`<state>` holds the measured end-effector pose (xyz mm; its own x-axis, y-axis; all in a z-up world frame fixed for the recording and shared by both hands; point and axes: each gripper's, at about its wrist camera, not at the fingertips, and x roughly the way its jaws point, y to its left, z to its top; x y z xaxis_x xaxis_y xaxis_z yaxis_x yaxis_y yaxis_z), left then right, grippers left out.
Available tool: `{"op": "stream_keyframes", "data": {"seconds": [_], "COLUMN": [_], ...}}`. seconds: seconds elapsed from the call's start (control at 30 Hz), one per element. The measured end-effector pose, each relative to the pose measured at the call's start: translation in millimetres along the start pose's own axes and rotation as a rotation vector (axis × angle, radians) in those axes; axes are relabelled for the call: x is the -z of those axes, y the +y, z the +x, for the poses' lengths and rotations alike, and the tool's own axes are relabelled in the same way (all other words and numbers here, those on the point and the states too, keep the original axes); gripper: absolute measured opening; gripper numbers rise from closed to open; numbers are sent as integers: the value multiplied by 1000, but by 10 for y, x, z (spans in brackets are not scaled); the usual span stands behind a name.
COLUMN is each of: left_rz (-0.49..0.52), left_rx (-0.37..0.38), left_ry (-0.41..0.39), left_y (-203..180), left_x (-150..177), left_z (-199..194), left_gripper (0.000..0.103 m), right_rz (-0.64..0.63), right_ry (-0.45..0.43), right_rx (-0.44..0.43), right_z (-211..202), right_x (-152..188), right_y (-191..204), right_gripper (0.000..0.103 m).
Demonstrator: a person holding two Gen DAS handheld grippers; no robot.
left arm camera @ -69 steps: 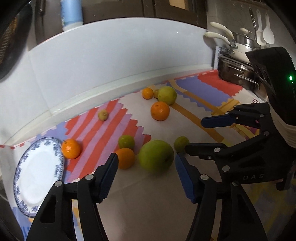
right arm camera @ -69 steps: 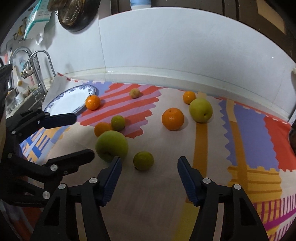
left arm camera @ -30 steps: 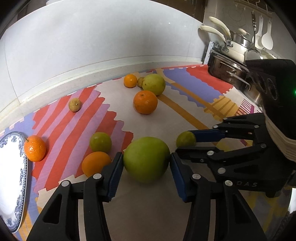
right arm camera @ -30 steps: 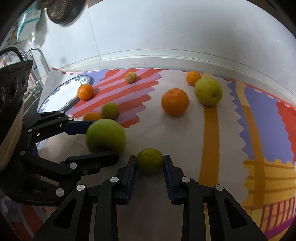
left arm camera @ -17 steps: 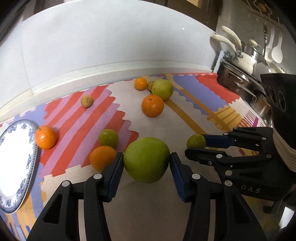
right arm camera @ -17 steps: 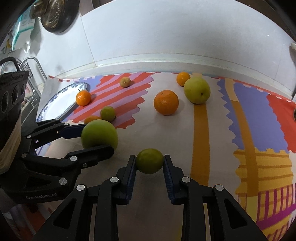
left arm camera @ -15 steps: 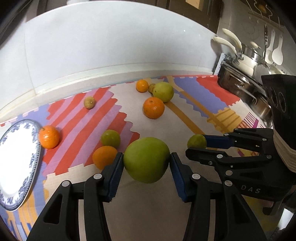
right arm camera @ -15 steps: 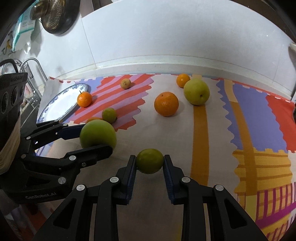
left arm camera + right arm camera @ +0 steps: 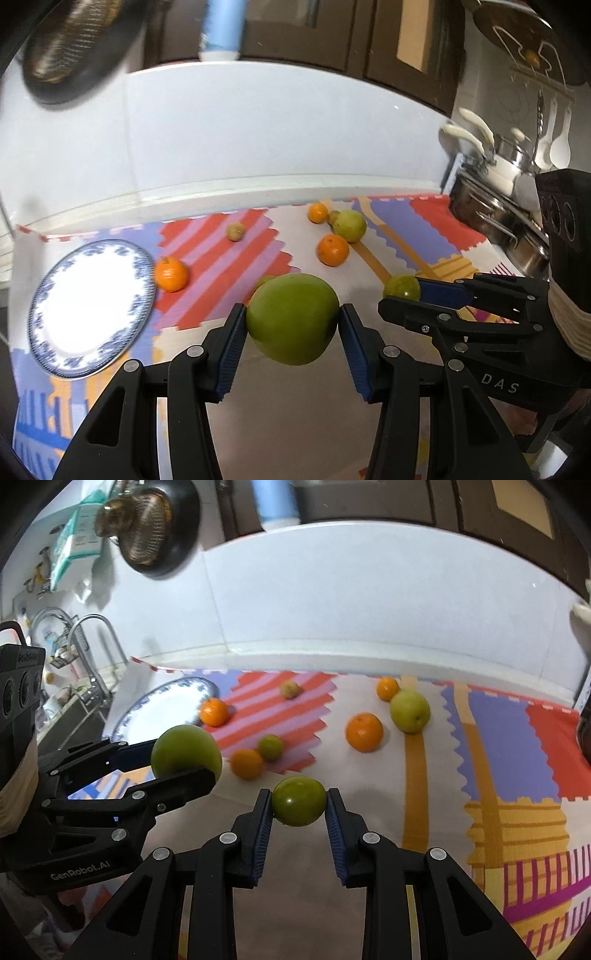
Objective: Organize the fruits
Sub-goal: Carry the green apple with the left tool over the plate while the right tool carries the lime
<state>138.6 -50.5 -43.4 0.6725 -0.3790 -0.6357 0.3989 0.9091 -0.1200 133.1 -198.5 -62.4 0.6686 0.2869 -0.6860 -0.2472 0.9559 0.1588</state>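
Note:
My left gripper (image 9: 292,325) is shut on a large green apple (image 9: 292,317) and holds it above the mat; it also shows in the right wrist view (image 9: 185,752). My right gripper (image 9: 298,805) is shut on a small green fruit (image 9: 299,800), also lifted, and seen in the left wrist view (image 9: 402,288). A blue-rimmed white plate (image 9: 88,302) lies at the left, with a mandarin (image 9: 171,274) beside its rim. On the mat lie an orange (image 9: 364,732), a yellow-green pear (image 9: 410,710), a small orange (image 9: 387,688), a small brownish fruit (image 9: 290,689), a small green fruit (image 9: 270,747) and an orange fruit (image 9: 246,763).
A colourful foam mat (image 9: 498,746) covers the counter. A white backsplash (image 9: 351,602) runs behind. A sink with a tap (image 9: 92,646) is at the far left. Steel pots (image 9: 495,206) stand at the right. A dark strainer pan (image 9: 155,528) hangs above.
Both grippers closed on their fruits about a second ago and have since lifted them off the mat. Both views have risen and tilted up, showing more wall.

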Motion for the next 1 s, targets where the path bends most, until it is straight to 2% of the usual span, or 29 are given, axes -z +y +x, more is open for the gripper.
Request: {"op": "stream_keyframes", "data": {"seconds": [0.57,0.83,1.0], "left_rz": [-96,-120,-138], "left_rx": [-190,-277,-301], "left_ry": [-99,-91,-60], "left_y": [632,1111,1428], "left_x": [96,120,140], "left_z": [-746,-899,-880], "left_gripper": [50,50,50], "right_rz": [-102,-145,-170], "right_ry": [-89,-106,-91], "right_rx": [-107,-154,-178], "right_z": [-81,126,372], "right_x": [-304,-518,-652], "right_y": [843,1297,1542], "right_gripper": [30,30,30]}}
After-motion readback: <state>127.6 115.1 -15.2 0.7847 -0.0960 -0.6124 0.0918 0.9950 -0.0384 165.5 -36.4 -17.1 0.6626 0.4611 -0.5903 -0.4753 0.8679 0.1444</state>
